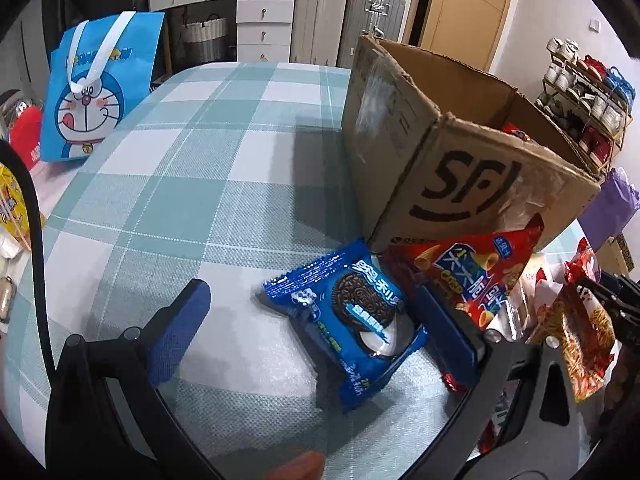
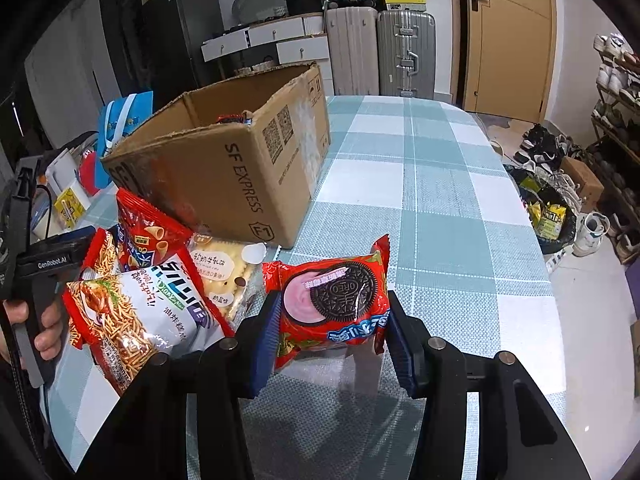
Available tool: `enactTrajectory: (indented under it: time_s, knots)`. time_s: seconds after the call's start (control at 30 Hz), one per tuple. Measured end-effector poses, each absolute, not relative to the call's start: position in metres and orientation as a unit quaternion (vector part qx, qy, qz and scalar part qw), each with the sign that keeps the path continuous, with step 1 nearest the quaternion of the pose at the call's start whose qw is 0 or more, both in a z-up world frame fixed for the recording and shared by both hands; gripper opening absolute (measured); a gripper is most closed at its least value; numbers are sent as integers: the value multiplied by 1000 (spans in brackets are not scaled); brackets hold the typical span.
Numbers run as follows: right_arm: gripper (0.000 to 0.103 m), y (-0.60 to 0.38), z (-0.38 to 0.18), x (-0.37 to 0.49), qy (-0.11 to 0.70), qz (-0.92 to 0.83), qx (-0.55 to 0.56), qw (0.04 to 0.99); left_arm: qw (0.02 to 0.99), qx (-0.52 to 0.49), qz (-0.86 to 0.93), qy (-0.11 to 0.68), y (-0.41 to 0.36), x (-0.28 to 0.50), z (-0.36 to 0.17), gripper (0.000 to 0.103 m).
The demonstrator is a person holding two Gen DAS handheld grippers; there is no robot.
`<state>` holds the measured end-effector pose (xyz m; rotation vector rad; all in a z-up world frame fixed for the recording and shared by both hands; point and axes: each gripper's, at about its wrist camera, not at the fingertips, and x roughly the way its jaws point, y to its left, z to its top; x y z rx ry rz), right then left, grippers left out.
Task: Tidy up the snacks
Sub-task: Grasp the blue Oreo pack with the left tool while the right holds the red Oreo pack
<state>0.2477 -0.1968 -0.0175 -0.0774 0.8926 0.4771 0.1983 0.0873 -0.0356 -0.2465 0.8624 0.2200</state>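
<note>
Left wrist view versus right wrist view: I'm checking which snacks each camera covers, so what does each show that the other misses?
Only the left wrist view shows the blue Oreo pack lying between the open fingers of the left gripper, plus all of the cartoon tote bag. Only the right wrist view shows the red Oreo pack pinched by the right gripper, and the biscuit pack. Both show the cardboard box, the red cone-snack bag and the checked tablecloth.
</note>
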Motion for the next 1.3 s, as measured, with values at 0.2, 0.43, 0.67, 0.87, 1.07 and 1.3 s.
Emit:
enactTrajectory:
  time_s: [0.2, 0.43, 0.67, 0.87, 1.07, 1.3]
  knots:
    - [50, -195, -16, 245, 424, 231, -38, 875, 894, -121, 93, 422, 84, 199, -36, 102]
    - [50, -195, -13, 243, 419, 235, -36, 876, 892, -89, 97, 432, 76, 198, -39, 102]
    - [50, -195, -9, 241, 416, 237, -37, 877, 887, -89, 82, 446, 83, 196, -38, 93]
    - [50, -193, -9, 239, 415, 245, -45, 875, 887, -91, 76, 447, 84, 193, -37, 82]
    - [50, -190, -8, 236, 413, 252, -48, 874, 888, -85, 69, 446, 73, 195, -42, 74]
    - [50, -192, -8, 238, 414, 250, -41, 874, 896, -77, 67, 431, 71, 191, -40, 44]
